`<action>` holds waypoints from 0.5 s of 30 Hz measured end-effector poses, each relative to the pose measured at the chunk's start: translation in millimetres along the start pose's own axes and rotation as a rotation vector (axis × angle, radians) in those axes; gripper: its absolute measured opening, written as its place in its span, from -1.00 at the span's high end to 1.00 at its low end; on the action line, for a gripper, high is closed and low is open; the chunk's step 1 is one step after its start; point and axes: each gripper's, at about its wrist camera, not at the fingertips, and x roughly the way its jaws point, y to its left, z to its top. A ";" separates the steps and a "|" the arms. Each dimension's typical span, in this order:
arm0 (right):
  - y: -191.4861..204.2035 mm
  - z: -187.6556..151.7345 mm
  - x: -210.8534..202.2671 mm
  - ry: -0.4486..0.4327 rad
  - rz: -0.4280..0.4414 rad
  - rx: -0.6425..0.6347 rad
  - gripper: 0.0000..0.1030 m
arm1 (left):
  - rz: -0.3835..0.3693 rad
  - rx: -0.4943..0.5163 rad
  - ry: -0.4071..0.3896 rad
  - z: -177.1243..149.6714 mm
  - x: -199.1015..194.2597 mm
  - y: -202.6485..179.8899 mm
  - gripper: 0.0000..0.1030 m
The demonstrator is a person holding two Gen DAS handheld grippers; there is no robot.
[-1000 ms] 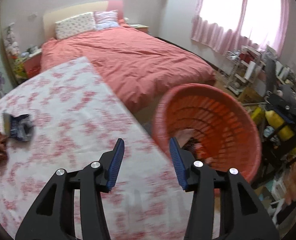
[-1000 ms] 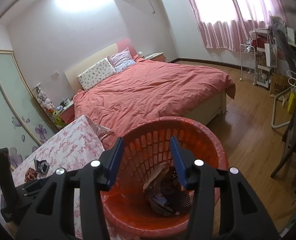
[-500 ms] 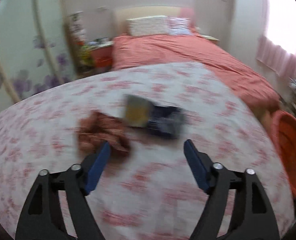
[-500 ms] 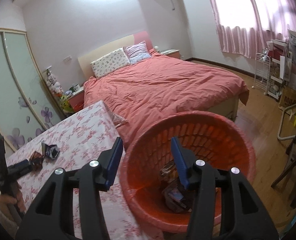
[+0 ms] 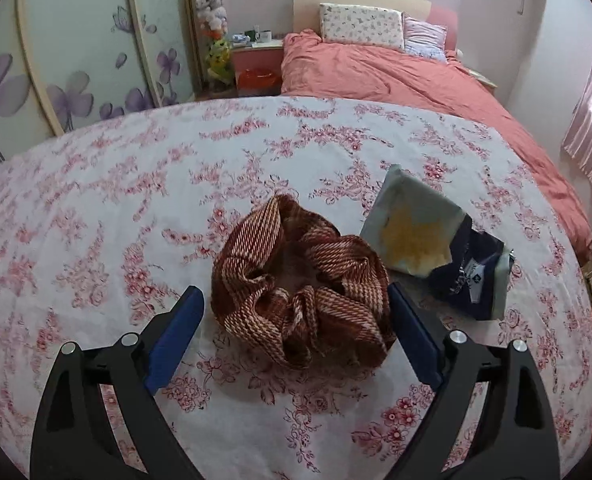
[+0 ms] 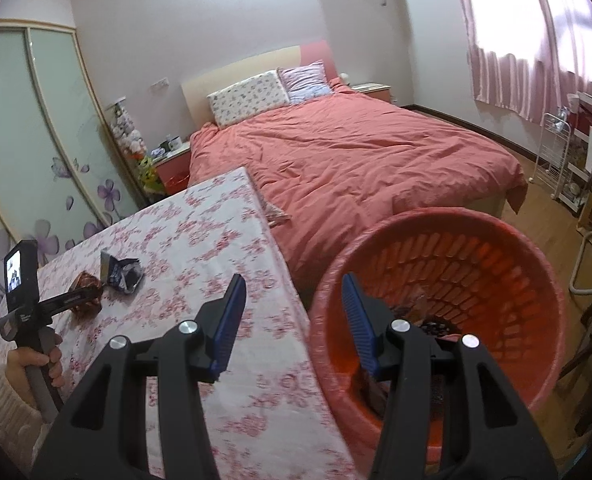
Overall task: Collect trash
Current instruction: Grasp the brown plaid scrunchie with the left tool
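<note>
Brown scrunchie [image 5: 302,284] between left tool [image 5: 296,316] jaws, opening, apart | right tool [image 6: 294,312] half-spread, empty, over basket [image 6: 496,240]

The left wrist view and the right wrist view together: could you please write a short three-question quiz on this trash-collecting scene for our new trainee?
1. True or false: the left gripper is clamped on the crumpled brown striped wrapper.
2. Multiple choice: what lies beside that wrapper on the floral tablecloth? A) a glass bottle B) a dark blue and silver snack bag C) a spoon
3. Fill in: the red basket stands off the table's edge, on the ____ side of the right wrist view.

Key: 1. False: its jaws are opening, either side of the wrapper, not pressing it. 2. B. 3. right.
</note>
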 end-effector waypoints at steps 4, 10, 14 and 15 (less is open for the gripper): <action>21.3 -1.7 9.8 0.018 0.021 -0.029 0.03 | -0.053 -0.010 -0.008 -1.9 -1.9 4.4 -0.35; 57.9 -3.1 23.7 0.043 0.058 -0.087 0.03 | -0.098 0.012 -0.037 -1.6 -7.5 8.9 0.24; 82.2 -3.0 33.1 0.058 0.089 -0.117 0.03 | -0.116 0.021 -0.057 -1.5 -12.6 18.5 0.41; 89.5 -3.0 36.2 0.062 0.098 -0.126 0.03 | -0.120 0.020 -0.062 -1.9 -15.0 23.3 0.43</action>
